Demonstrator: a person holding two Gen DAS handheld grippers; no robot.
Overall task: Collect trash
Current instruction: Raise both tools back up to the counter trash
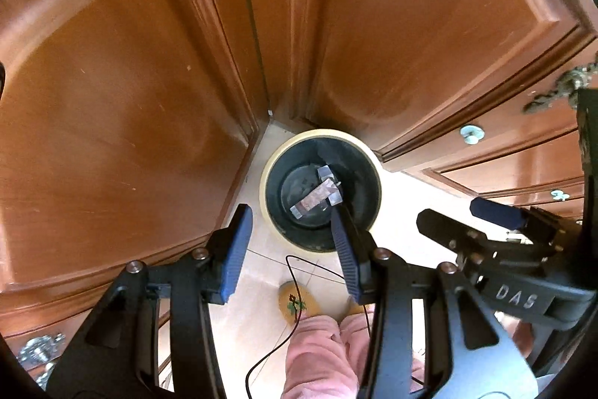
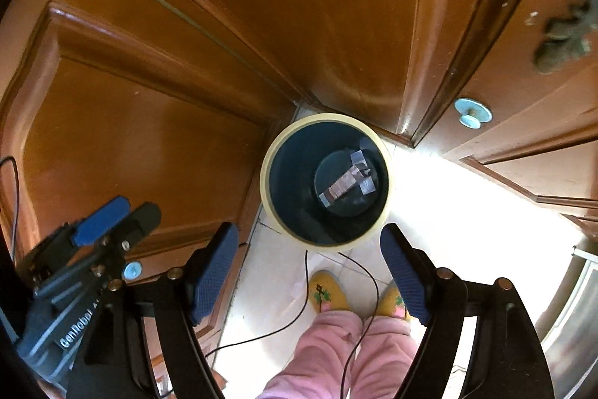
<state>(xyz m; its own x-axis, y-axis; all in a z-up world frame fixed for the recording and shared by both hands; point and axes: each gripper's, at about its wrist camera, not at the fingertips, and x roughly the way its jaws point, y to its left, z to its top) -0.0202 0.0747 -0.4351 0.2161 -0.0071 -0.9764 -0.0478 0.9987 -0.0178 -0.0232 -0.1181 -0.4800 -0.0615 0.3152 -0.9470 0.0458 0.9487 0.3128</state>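
Note:
A round dark bin with a cream rim (image 1: 266, 189) stands on the floor in a corner of wooden cabinets; it shows in the right wrist view too (image 2: 266, 182). A shiny wrapper (image 1: 317, 197) lies at its bottom, also seen in the right wrist view (image 2: 345, 184). My left gripper (image 1: 289, 242) is open and empty above the bin's near edge. My right gripper (image 2: 310, 257) is open and empty, high above the bin. The right gripper appears in the left wrist view (image 1: 497, 223), and the left gripper in the right wrist view (image 2: 112, 219).
Wooden cabinet doors (image 1: 123, 107) close in on the left and back, drawers with pale knobs (image 2: 472, 113) on the right. The person's pink trousers (image 2: 336, 354) and yellow slippers (image 2: 327, 290) stand on the pale tiled floor, with thin black cables (image 2: 299, 316) trailing.

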